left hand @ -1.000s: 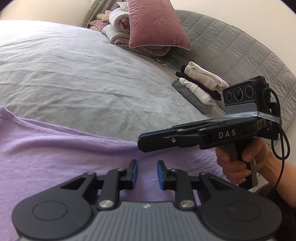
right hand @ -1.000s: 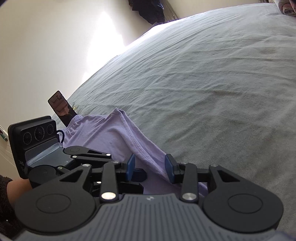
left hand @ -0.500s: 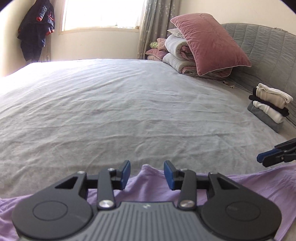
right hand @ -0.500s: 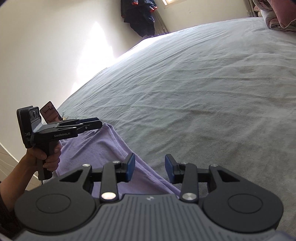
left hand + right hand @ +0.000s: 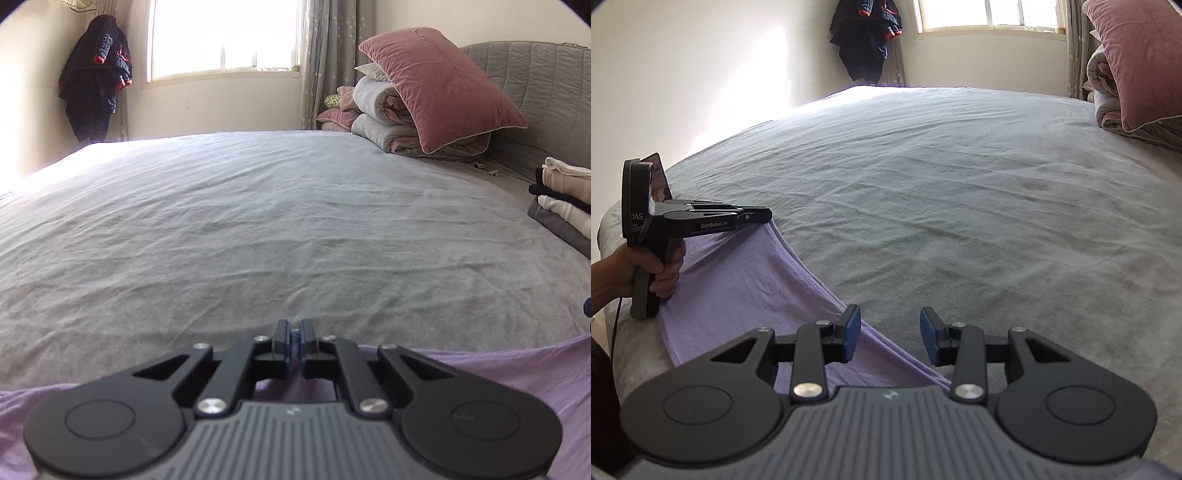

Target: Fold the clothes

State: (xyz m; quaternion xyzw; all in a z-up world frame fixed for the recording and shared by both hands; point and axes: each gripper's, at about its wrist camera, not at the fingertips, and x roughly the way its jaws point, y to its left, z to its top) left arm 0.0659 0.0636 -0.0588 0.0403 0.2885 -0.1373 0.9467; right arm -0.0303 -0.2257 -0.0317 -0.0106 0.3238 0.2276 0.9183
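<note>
A lilac garment (image 5: 738, 280) lies on the near edge of the grey bed (image 5: 960, 184). My left gripper (image 5: 770, 214) pinches its far corner, and the cloth tents up to the tips. In the left wrist view the jaws of the left gripper (image 5: 294, 334) are closing, with a sliver of lilac cloth pressed between the blue pads, and the garment (image 5: 480, 380) spreads below. My right gripper (image 5: 890, 332) stands open just above the garment's hem, which runs under its left finger (image 5: 851, 328). Nothing sits between its pads.
A stack of folded clothes (image 5: 561, 199) sits at the right by the grey headboard (image 5: 535, 81). A pink pillow (image 5: 439, 88) leans on rolled quilts. A dark jacket (image 5: 96, 74) hangs beside the window. A hand (image 5: 661, 266) grips the left handle near the bed's corner.
The left gripper's jaws went from apart to closed on the garment's edge. Both views swung up toward the window. The left gripper drew away to the left, stretching the cloth.
</note>
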